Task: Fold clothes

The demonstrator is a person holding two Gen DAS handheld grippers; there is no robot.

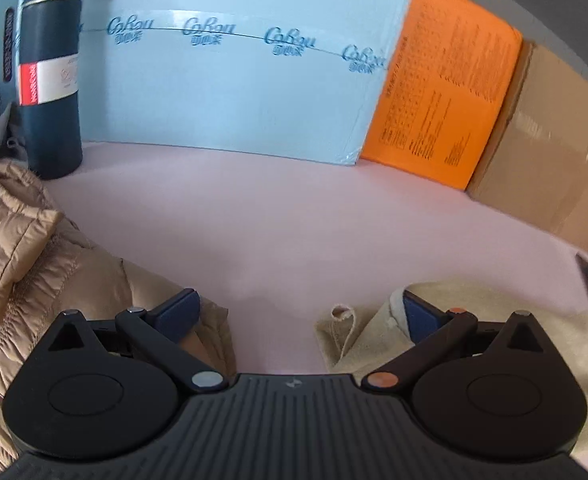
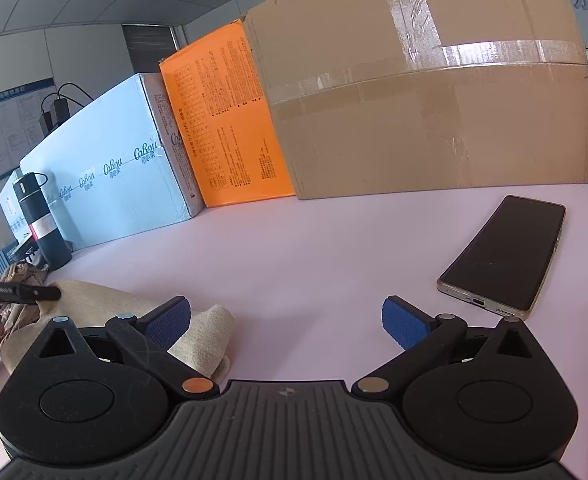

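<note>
A cream knitted garment (image 1: 493, 320) lies folded on the pink table at the lower right of the left wrist view. In the right wrist view the same cream garment (image 2: 106, 304) sits at the lower left. A tan quilted jacket (image 1: 22, 264) is bunched at the left. My left gripper (image 1: 299, 312) is open over bare table between the two clothes, nothing between its blue pads. My right gripper (image 2: 286, 320) is open too, with the cream garment's rolled edge just beside its left finger (image 2: 170, 318). The left gripper's body (image 2: 14, 292) shows at the far left, held by a hand.
Boxes stand in a row along the back: a pale blue box (image 1: 230, 72), an orange box (image 1: 445, 92) and a brown carton (image 2: 433, 92). A dark flask (image 1: 50, 80) stands at the back left. A phone (image 2: 505, 256) lies face up on the right.
</note>
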